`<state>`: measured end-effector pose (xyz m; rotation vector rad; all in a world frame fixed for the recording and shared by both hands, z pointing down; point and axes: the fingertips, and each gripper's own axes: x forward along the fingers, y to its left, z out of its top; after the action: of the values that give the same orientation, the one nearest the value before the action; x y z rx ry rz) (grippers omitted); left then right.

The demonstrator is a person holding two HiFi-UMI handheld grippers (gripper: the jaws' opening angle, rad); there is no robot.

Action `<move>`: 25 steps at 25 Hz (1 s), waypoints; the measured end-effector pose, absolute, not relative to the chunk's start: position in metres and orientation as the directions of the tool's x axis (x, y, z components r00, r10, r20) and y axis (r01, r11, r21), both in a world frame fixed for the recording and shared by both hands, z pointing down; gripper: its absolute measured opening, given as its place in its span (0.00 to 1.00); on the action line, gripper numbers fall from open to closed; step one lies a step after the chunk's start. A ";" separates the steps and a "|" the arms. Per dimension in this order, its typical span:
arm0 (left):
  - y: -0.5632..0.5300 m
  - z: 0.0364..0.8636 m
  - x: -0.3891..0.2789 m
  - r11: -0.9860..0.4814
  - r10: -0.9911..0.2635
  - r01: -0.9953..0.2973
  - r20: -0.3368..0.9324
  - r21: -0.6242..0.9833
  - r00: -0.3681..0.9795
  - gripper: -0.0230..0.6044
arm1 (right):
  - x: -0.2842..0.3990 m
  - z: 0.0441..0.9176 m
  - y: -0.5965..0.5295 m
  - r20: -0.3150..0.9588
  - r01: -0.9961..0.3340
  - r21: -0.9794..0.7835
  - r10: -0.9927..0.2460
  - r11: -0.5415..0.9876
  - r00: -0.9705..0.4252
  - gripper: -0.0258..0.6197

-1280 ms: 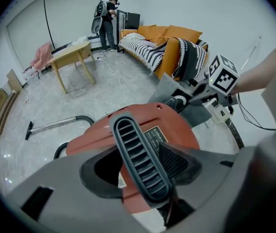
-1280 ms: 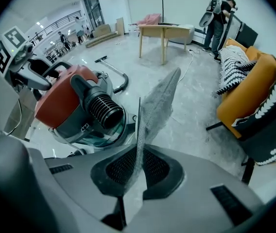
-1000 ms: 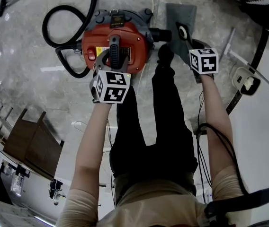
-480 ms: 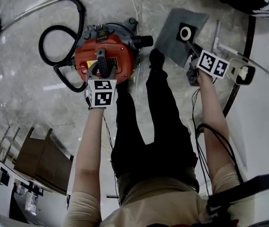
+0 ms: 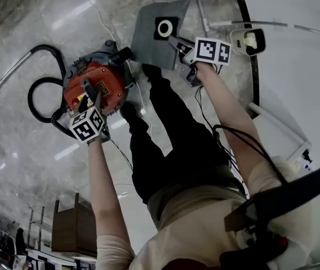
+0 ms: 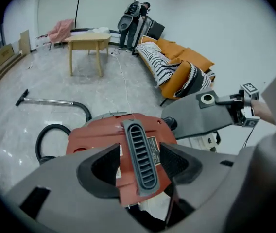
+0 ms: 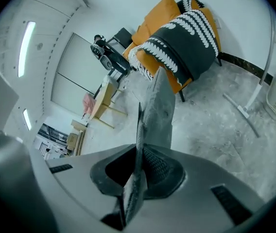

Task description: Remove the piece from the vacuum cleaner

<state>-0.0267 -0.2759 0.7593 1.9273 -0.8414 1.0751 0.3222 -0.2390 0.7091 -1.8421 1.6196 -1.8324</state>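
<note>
While the left gripper [image 6: 140, 165] clamps the handle [image 6: 138, 142] of the vacuum cleaner [image 6: 94, 136], the right gripper [image 7: 140, 173] pinches the bag [image 7: 161, 106] (a flat grey one).

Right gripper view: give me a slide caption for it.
Right gripper shut on the gray dust bag edge, orange sofa and marble floor beyond.

blocked: hose [image 6: 39, 143] left of vacuum cleaner [image 5: 95, 89], legs [image 5: 171, 128] right — bag [image 5: 154, 30] beyond | free: floor [image 5: 25, 162] near-left
</note>
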 end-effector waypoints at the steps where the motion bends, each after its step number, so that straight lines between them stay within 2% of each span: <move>1: -0.275 0.749 -0.031 -0.498 -0.183 -0.814 0.882 0.297 0.434 0.43 | 0.318 0.698 -0.236 0.674 -0.587 -0.682 -0.687 -0.436 -0.272 0.09; 10: -0.261 0.642 -0.099 -0.523 -0.280 -0.808 0.840 0.273 0.465 0.42 | 0.287 0.597 -0.215 0.650 -0.594 -0.683 -0.726 -0.426 -0.226 0.09; 13: -0.243 0.611 -0.114 -0.537 -0.268 -0.793 0.833 0.288 0.484 0.42 | 0.282 0.560 -0.204 0.639 -0.600 -0.681 -0.741 -0.420 -0.206 0.09; 16: -0.224 0.579 -0.118 -0.568 -0.230 -0.756 0.819 0.326 0.526 0.42 | 0.268 0.525 -0.191 0.633 -0.621 -0.673 -0.746 -0.401 -0.204 0.09; 25: -0.188 0.495 -0.116 -0.638 -0.260 -0.681 0.732 0.359 0.630 0.42 | 0.232 0.439 -0.180 0.561 -0.664 -0.692 -0.791 -0.285 -0.245 0.09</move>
<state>-0.1162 -0.1884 0.4946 2.2160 -0.7329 0.8605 0.2320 -0.1799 0.4393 -1.8489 1.7989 -1.5683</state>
